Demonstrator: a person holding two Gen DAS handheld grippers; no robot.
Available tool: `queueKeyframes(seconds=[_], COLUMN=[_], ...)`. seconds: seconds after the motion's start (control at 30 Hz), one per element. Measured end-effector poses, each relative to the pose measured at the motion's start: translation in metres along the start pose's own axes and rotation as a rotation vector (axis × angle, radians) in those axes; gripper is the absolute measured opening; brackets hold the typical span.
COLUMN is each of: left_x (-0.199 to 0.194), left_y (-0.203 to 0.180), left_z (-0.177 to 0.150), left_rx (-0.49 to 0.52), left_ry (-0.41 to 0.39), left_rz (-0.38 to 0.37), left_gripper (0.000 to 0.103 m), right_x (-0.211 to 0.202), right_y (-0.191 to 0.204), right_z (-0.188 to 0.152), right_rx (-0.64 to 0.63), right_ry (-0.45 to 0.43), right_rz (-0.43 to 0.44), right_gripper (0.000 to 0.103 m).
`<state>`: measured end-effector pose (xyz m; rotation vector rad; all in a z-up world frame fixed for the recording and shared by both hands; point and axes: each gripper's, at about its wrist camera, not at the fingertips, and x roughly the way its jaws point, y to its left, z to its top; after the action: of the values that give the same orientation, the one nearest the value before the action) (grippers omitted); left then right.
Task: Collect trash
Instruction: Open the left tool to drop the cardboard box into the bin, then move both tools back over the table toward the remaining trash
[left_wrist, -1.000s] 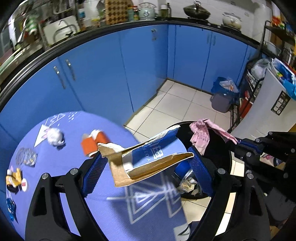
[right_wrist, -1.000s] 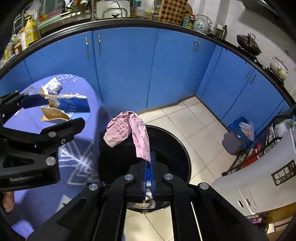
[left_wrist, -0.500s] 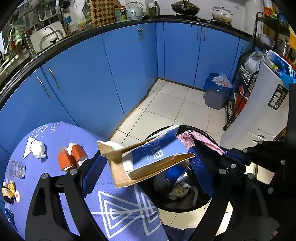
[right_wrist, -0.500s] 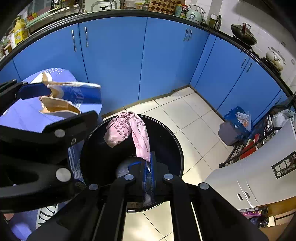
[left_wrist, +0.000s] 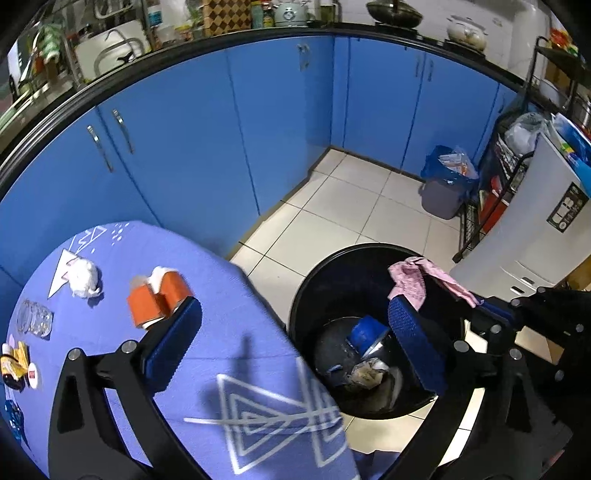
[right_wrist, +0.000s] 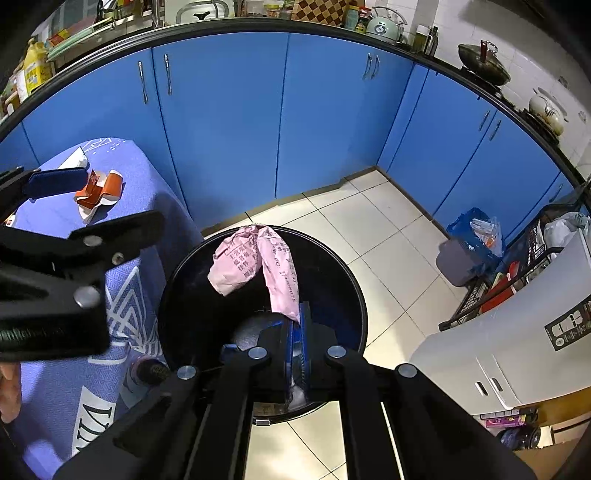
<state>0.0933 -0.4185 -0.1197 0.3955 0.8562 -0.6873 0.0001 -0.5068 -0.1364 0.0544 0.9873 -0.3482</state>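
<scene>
Two grippers sit over the black bin (left_wrist: 314, 295) on the tiled floor. Your left gripper (left_wrist: 295, 339) fills the lower half of the left wrist view, its jaws opening wide with nothing between the blue pads (left_wrist: 173, 343); one pad hangs over the purple tablecloth (left_wrist: 229, 369), the other over the bin's mouth at lower right of center. Down inside the bin you can see a blue box (left_wrist: 365, 332) lying among crumpled scraps on the bottom.

Your right gripper (right_wrist: 297, 343) shows at the bottom center of the right wrist view, its jaws closed tight on the tail of a pink printed wrapper (right_wrist: 258, 262). The wrapper stands up from the pads and flops over above the bin's opening, at the center of that frame. In the left wrist view the same wrapper appears at right of center, above the bin's far rim.

On the tablecloth, at middle left of the left wrist view, an orange torn carton (left_wrist: 159, 295) lies just beside your left pad, not touching it as far as you can tell. A crumpled white tissue (left_wrist: 85, 277) sits further left, and small wrappers (left_wrist: 16, 365) lie at the left edge. A grey bin with a blue liner (left_wrist: 447, 188) stands against the blue cabinets (left_wrist: 184, 147) at upper right.
</scene>
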Motion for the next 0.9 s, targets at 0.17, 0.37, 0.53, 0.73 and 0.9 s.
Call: queueKeyframes(seconds=[0.17,0.37,0.53,0.73,0.9], left_x=[-0.003,-0.012,-0.019,-0.03,-0.037], left_y=[0.02,0.037,0.045,0.053,0.059], left_z=[-0.006,-0.008,-0.01,-0.014,-0.015], left_rx=[-0.035,-0.071,-0.083,-0.102,-0.112], left_ry=[-0.004,-0.018,-0.028,-0.045,-0.051], left_rz=[0.027,0.039,0.041,0.045,0.056], left_gripper=[0.099,0.099,0.099,0.099,0.099], right_x=[0.004,0.005,-0.005,-0.007,-0.012], right_y=[0.008,0.021,0.028,0.035,0.046], right_z=[0.004,0.01,0.012,0.013,0.014], right_rx=[-0.027,-0.055,-0.07,-0.073,-0.091], right_ry=[0.005,-0.019,-0.064,-0.066,-0.08], right_rz=[0.02,-0.009,-0.033,-0.024,-0.025], right_gripper=[0.005,0.082,0.087,0.087,0.087])
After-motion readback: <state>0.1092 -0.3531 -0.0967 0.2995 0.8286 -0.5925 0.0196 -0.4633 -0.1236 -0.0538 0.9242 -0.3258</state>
